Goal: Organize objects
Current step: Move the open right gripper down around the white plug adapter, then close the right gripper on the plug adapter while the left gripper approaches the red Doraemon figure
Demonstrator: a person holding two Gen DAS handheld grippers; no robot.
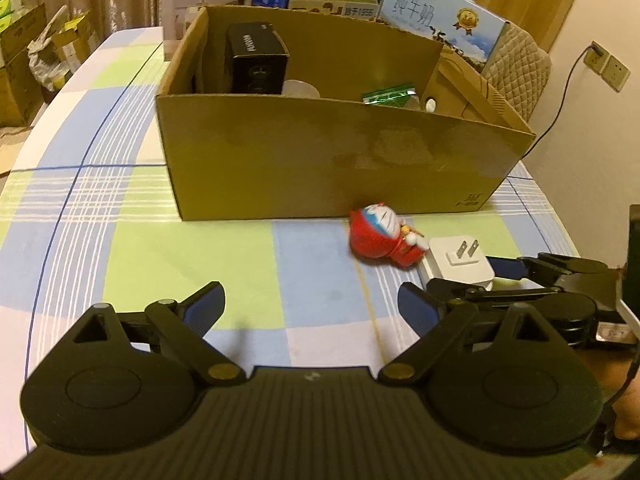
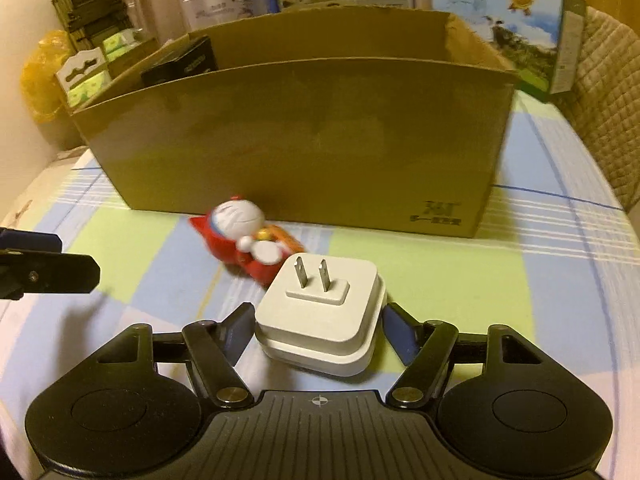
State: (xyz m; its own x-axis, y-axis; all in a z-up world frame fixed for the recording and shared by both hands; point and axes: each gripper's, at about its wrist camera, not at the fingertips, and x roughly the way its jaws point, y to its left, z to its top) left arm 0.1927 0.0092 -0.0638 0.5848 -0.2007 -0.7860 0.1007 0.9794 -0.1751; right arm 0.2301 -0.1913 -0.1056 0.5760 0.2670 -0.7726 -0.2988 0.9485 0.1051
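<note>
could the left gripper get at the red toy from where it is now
Probably yes. The left gripper is open with nothing between its fingers, and bare tablecloth lies between it and the red toy. The white charger touching the toy and the right gripper around it crowd one side.

Ahead of me the tall brown cardboard box [image 2: 296, 140] walls off the table. The red toy figure [image 2: 244, 240] lies against its foot, touching the white square plug adapter [image 2: 320, 316]. Left, checked tablecloth [image 1: 160, 248] lies open.
</note>
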